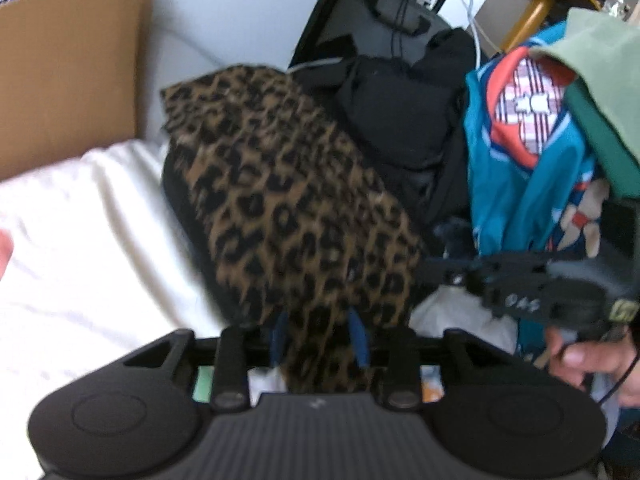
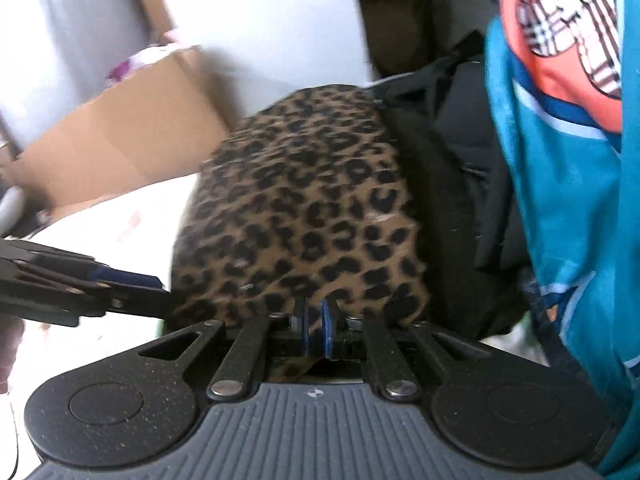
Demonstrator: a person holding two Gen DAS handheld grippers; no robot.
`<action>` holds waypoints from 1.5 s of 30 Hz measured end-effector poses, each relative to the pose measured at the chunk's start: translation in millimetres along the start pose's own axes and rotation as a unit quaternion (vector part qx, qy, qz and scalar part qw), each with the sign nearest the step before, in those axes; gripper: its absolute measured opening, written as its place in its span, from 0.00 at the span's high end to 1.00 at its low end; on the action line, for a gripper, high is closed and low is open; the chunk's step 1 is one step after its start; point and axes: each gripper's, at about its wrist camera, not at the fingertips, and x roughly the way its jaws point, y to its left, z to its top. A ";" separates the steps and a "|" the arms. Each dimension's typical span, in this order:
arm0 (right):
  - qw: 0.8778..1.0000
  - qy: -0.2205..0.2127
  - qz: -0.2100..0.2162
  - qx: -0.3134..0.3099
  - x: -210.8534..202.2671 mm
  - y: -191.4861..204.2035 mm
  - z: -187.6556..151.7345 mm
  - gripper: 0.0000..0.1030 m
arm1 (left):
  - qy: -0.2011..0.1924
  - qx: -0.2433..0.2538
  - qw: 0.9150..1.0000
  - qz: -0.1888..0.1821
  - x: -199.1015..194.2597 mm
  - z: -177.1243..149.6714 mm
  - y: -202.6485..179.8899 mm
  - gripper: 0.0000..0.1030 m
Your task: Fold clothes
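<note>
Left fingers: blue-tipped fingers (image 1: 357,336) of the left gripper (image 1: 320,340) stand a fair way apart, with leopard-print cloth bunched between them; whether they actually pinch it I cannot tell, as that part is blurred.
Right fingers: blue-tipped fingers (image 2: 329,330) of the right gripper (image 2: 316,332) are drawn nearly together, nipping the near edge of the same cloth.
Garment: brown and black leopard-print fabric garment (image 1: 288,200) with a black lining or hem along its side, held up at its near edge by the grippers and running away toward the far side, over the white sheet and beside the black pile.
Right gripper from the left view: black body (image 1: 520,284) low at the right, a bare hand (image 1: 592,360) round its handle.
Left gripper from the right view: black fingers (image 2: 132,292) reaching in from the left, their tips touching the left edge of the leopard cloth.
Surface: white crumpled bed sheet (image 1: 80,240) to the left of the garment.
Far left: brown cardboard box flap (image 1: 72,64) standing beyond the sheet.
Far middle: heap of black clothing (image 1: 400,120) just to the right of the leopard cloth.
Right: teal garment with an orange collar and checked print (image 1: 520,140), hanging; an olive-green cloth (image 1: 600,72) overlapping its upper right part.
</note>
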 end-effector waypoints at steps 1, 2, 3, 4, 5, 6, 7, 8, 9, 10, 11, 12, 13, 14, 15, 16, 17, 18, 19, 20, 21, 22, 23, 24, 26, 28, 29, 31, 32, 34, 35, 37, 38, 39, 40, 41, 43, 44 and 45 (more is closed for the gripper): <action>1.000 -0.003 -0.006 0.007 3.5 -2.1 1.5 0.94 | -0.005 -0.001 1.000 -0.003 4.5 4.7 -1.0 0.58; 1.000 -0.005 -0.012 0.013 6.9 -4.2 3.0 0.94 | -0.009 0.000 1.000 -0.005 8.2 9.1 -1.7 0.57; 1.000 -0.001 -0.014 0.011 10.4 -3.9 2.0 0.94 | -0.014 0.004 1.000 -0.006 11.0 12.9 -1.6 0.54; 1.000 0.004 -0.016 0.008 13.8 -3.4 0.7 0.94 | -0.016 0.010 1.000 -0.006 13.8 15.6 -1.1 0.48; 1.000 0.014 -0.021 0.001 18.8 -1.6 -2.2 0.94 | -0.015 0.015 1.000 -0.005 17.2 17.9 0.3 0.43; 0.999 0.025 -0.026 -0.007 23.9 0.3 -5.2 0.94 | -0.008 0.019 1.000 -0.006 20.8 18.6 2.9 0.42; 0.999 0.035 -0.030 -0.013 27.4 2.8 -9.2 0.94 | 0.004 0.022 1.000 -0.009 24.4 18.2 5.3 0.42; 0.998 0.045 -0.031 -0.016 30.4 5.2 -13.7 0.93 | 0.015 0.026 0.999 -0.012 28.1 17.9 7.6 0.42; 0.998 0.052 -0.032 -0.016 31.5 7.4 -17.0 0.93 | 0.022 0.032 0.999 -0.014 29.6 16.8 9.2 0.42; 0.998 0.059 -0.033 -0.015 32.6 9.5 -20.2 0.93 | 0.025 0.041 0.999 -0.014 28.7 14.9 9.6 0.42; 0.997 0.063 -0.032 -0.014 32.8 12.3 -22.5 0.93 | 0.030 0.050 0.998 -0.012 27.0 12.4 10.7 0.42; 0.997 0.068 -0.031 -0.013 33.0 15.0 -24.7 0.93 | 0.038 0.055 0.998 -0.008 24.9 9.5 12.7 0.42; 0.997 0.073 -0.031 -0.010 33.1 18.1 -26.6 0.93 | 0.044 0.054 0.998 -0.005 22.8 6.7 15.2 0.42; 0.996 0.079 -0.031 -0.007 33.2 21.2 -28.4 0.93 | 0.050 0.049 0.998 -0.004 19.5 3.6 18.9 0.42; 0.996 0.083 -0.031 -0.001 32.7 24.4 -30.0 0.93 | 0.055 0.043 0.998 -0.003 15.4 0.8 23.0 0.42; 0.996 0.087 -0.031 0.006 31.9 27.3 -30.9 0.93 | 0.060 0.039 0.997 -0.001 11.2 -0.7 26.7 0.42; 0.995 0.089 -0.031 0.013 29.7 30.4 -30.2 0.93 | 0.065 0.037 0.997 0.002 5.9 -1.2 29.9 0.42; 0.995 0.092 -0.031 0.019 27.5 33.4 -29.5 0.93 | 0.070 0.035 0.997 0.006 -0.3 -1.3 32.9 0.42; 0.995 0.094 -0.028 0.024 24.7 35.9 -26.7 0.91 | 0.075 0.032 0.997 0.011 -6.8 -0.9 35.9 0.41; 0.995 0.097 -0.025 0.028 22.1 37.8 -23.7 0.77 | 0.079 0.030 0.996 0.019 -13.8 0.2 38.7 0.38; 0.994 0.103 -0.025 0.034 19.7 39.0 -20.2 0.61 | 0.082 0.026 0.996 0.030 -20.5 1.3 41.1 0.34; 0.993 0.108 -0.023 0.040 17.0 40.2 -15.0 0.57 | 0.086 0.019 0.995 0.043 -27.4 2.3 42.9 0.27; 0.993 0.108 -0.024 0.042 11.5 42.1 -9.8 0.56 | 0.092 0.012 0.994 0.050 -34.1 4.2 44.9 0.24; 0.993 0.109 -0.025 0.043 5.8 44.1 -4.6 0.55 | 0.097 0.002 0.994 0.053 -40.5 6.5 47.2 0.24; 0.992 0.111 -0.030 0.047 -5.3 47.9 5.7 0.46 | 0.105 -0.022 0.993 0.057 -54.6 10.0 52.1 0.20; 0.991 0.119 -0.038 0.048 -16.0 52.1 15.0 0.30 | 0.113 -0.036 0.991 0.057 -69.8 15.2 54.8 0.18; 0.990 0.124 -0.041 0.048 -21.4 54.5 19.2 0.19 | 0.113 -0.036 0.991 0.063 -79.1 19.1 54.5 0.14; 0.989 0.131 -0.042 0.048 -32.9 60.3 27.7 0.12 | 0.108 -0.035 0.990 0.079 -100.2 28.0 53.5 0.08; 0.989 0.132 -0.040 0.049 -39.0 63.6 32.0 0.12 | 0.104 -0.040 0.990 0.087 -111.7 32.8 53.6 0.06; 0.989 0.135 -0.035 0.050 -51.2 70.3 40.8 0.10 | 0.099 -0.052 0.989 0.097 -131.2 42.4 54.0 0.05; 0.989 0.137 -0.032 0.051 -57.4 73.6 45.1 0.08 | 0.098 -0.059 0.988 0.101 -141.8 47.8 54.2 0.02; 0.988 0.140 -0.031 0.057 -68.3 78.3 57.3 0.08 | 0.093 -0.068 0.987 0.114 -167.2 59.3 53.6 0.01; 0.988 0.142 -0.030 0.059 -73.2 80.4 64.5 0.08 | 0.092 -0.070 0.986 0.123 -178.6 64.4 52.5 0.01; 0.987 0.144 -0.029 0.061 -78.0 82.5 71.8 0.08 | 0.093 -0.074 0.984 0.135 -189.4 69.4 51.7 0.01; 0.987 0.145 -0.024 0.065 -83.6 84.3 80.0 0.08 | 0.094 -0.081 0.981 0.147 -201.3 74.0 51.2 0.01; 0.986 0.148 -0.019 0.067 -88.0 86.2 87.9 0.08 | 0.093 -0.090 0.979 0.155 -212.6 78.0 50.9 0.01; 0.986 0.153 -0.014 0.068 -97.4 91.1 103.0 0.08 | 0.089 -0.108 0.977 0.163 -233.8 84.2 50.6 0.01; 0.986 0.155 -0.014 0.066 -102.3 94.2 110.4 0.08 | 0.088 -0.116 0.975 0.169 -245.0 87.0 50.0 0.01; 0.986 0.155 -0.014 0.065 -107.4 97.1 116.6 0.08 | 0.087 -0.121 0.973 0.177 -255.7 89.2 48.9 0.01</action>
